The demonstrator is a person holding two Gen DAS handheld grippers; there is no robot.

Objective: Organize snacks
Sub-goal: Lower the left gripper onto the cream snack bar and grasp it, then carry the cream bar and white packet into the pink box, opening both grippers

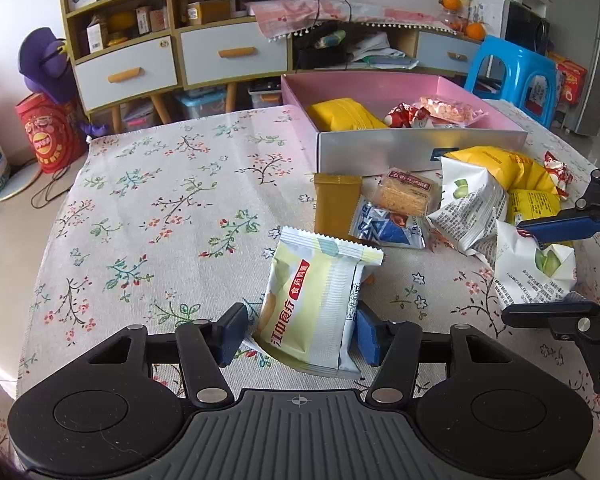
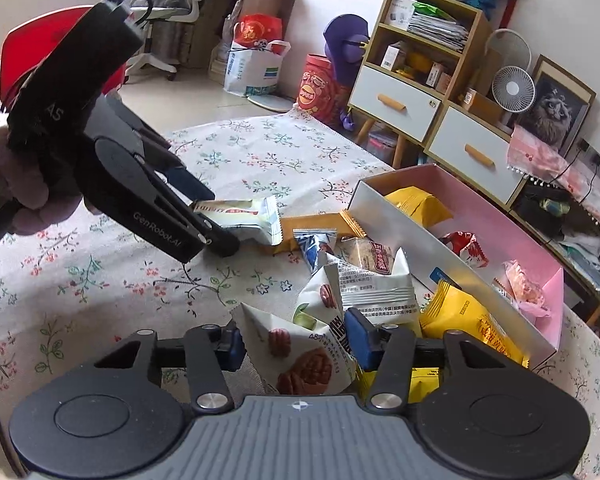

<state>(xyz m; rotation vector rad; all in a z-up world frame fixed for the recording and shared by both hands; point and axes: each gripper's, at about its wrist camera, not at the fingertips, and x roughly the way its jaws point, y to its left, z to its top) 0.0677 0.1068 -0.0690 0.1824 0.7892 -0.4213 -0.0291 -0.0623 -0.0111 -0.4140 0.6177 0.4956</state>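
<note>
My left gripper (image 1: 300, 334) straddles a pale yellow-green snack packet (image 1: 316, 304) on the floral tablecloth; its blue pads sit beside the packet with small gaps, so the jaws are open. The same packet (image 2: 240, 220) shows in the right wrist view under the left gripper's fingers. My right gripper (image 2: 296, 346) is open around a white walnut snack bag (image 2: 300, 364); it also shows at the right edge of the left wrist view (image 1: 556, 268). A pink box (image 1: 400, 88) holds a yellow pack (image 1: 342, 114) and red wrapped snacks (image 1: 406, 114).
A pile of loose snacks lies in front of the box: a brown pack (image 1: 336, 204), a blue-white packet (image 1: 388, 226), a cracker pack (image 1: 408, 194), yellow bags (image 1: 496, 164). A blue stool (image 1: 512, 68) and drawers (image 1: 228, 56) stand beyond the table.
</note>
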